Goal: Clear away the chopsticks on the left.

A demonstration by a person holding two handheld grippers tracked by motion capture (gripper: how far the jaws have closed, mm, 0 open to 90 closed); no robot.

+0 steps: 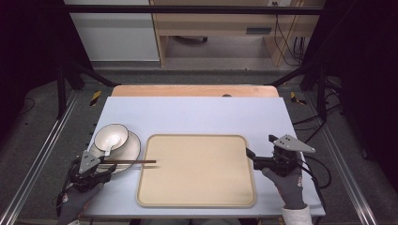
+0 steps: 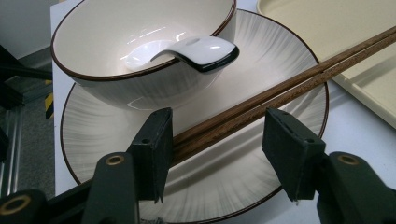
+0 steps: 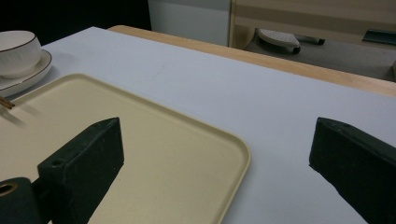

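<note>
Left claw (image 2: 215, 140) released around 2 chopsticks (image 2: 280, 88), far tips cut off; right claw (image 3: 215, 177) released.

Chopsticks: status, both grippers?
Left gripper open, jaws astride the chopsticks, not clamped. Chopsticks lie across the plate, tips over the tray. Right gripper open at the tray's edge. Nothing in the way.

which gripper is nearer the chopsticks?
Left. The left gripper has its jaws open around the chopsticks over the plate; the right gripper sits at the tray's far right edge.
</note>
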